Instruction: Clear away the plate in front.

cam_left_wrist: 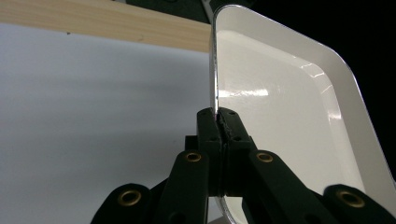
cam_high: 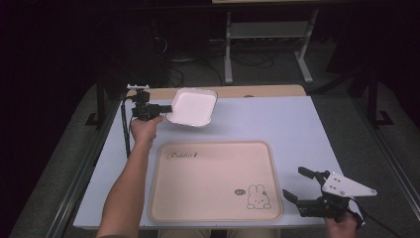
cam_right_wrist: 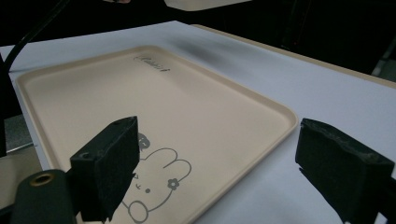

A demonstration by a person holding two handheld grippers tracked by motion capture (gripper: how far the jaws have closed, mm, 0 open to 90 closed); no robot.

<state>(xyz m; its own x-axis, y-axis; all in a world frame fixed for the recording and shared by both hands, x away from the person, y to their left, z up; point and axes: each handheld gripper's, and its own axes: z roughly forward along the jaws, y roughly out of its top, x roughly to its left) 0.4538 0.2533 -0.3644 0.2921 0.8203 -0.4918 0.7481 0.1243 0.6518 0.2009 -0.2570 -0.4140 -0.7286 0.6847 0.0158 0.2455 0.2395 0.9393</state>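
Observation:
A white rectangular dish (cam_high: 193,105) hangs tilted above the far left of the table, and my left gripper (cam_high: 167,108) is shut on its left rim. Seen from the left gripper view, the dish (cam_left_wrist: 289,121) stands on edge with its rim pinched between the black pads (cam_left_wrist: 219,122). A beige tray (cam_high: 213,181) with a rabbit drawing lies flat at the near middle of the table. My right gripper (cam_high: 298,183) stands open beside the tray's right near corner. In the right gripper view its jaws are wide apart over the tray's corner (cam_right_wrist: 261,126), with nothing between them.
The table top (cam_high: 297,129) is covered in pale blue-white, with a wooden strip (cam_high: 257,91) along its far edge. A person's left forearm (cam_high: 126,188) reaches across the left side. Metal stand legs (cam_high: 267,49) are on the dark floor beyond the table.

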